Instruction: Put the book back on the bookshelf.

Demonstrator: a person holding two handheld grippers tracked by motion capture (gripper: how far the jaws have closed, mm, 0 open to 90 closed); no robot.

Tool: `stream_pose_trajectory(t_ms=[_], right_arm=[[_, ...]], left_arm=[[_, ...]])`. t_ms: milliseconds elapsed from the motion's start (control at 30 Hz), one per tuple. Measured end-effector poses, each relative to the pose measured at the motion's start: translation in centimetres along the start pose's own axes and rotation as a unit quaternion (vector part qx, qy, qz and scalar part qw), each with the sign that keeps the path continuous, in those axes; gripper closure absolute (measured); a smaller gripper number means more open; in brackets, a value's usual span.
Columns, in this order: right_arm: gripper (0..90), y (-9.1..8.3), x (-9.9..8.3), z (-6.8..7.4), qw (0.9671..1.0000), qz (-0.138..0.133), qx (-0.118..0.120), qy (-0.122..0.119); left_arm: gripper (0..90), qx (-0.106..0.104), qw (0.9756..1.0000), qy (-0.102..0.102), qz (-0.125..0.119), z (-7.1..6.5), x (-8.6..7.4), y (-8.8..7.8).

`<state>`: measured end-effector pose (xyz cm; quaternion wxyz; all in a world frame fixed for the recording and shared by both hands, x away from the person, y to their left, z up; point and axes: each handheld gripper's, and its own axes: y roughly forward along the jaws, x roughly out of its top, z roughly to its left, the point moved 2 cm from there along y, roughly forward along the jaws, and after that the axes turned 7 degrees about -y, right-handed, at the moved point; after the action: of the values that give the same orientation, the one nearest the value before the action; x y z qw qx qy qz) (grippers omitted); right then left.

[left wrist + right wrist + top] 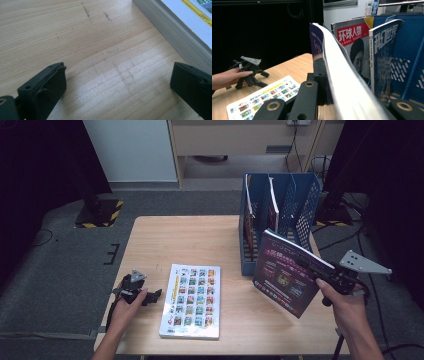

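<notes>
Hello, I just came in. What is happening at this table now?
A person works with a gripper in each hand. The right gripper is shut on a purple magazine and holds it tilted above the table, in front of the blue file rack, which already holds two magazines. The left gripper rests open on the wooden table, beside a white book that lies flat and is not touched.

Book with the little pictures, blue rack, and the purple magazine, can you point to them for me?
Book [192, 300], high view, middle of its cover with the small pictures.
Blue rack [305, 207], high view, its right mesh wall.
Purple magazine [282, 275], high view, middle of its front cover, clamped in the right hand-held gripper [320, 270].
</notes>
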<state>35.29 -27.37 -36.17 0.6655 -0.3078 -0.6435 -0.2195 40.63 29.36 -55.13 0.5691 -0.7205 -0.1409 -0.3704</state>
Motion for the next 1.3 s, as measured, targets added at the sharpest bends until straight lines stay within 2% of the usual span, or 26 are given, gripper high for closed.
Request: stream_pose_trajectory(t_ms=[100, 233, 567, 767, 1033, 1300], right_arm=[[84.0, -0.6, 0.3, -0.1, 1.0, -0.002, -0.002, -0.001], [84.0, -1.2, 1.3, -0.3, 0.9999, -0.012, -0.001, 0.011], [84.0, -1.0, 4.4, -1.1, 0.9995, -0.021, -0.003, 0.024], [84.0, -0.4, 6.3, -1.8, 0.9993, -0.022, -0.016, 0.025], [84.1, 0.0, 7.7, -2.2, 0.9991, -0.019, -0.029, 0.024], [84.0, 0.0, 8.1, -3.0, 0.9985, -0.007, -0.048, 0.027]], left_arm=[[0.0, 0.0, 1.0, 0.0, 0.0, 0.0, 0.0, 0.0], [0.0, 0.0, 1.0, -0.001, 0.0, 0.0, 0.0, 0.0], [0.0, 0.0, 1.0, 0.0, -0.001, -0.1, 0.0, 0.0], [0.0, -0.002, 1.0, 0.001, 0.0, -0.2, 0.0, 0.0], [0.0, -0.002, 1.0, 0.002, 0.0, -0.3, 0.0, 0.0], [0.0, -0.002, 1.0, 0.002, 0.0, -0.3, 0.0, 0.0]])
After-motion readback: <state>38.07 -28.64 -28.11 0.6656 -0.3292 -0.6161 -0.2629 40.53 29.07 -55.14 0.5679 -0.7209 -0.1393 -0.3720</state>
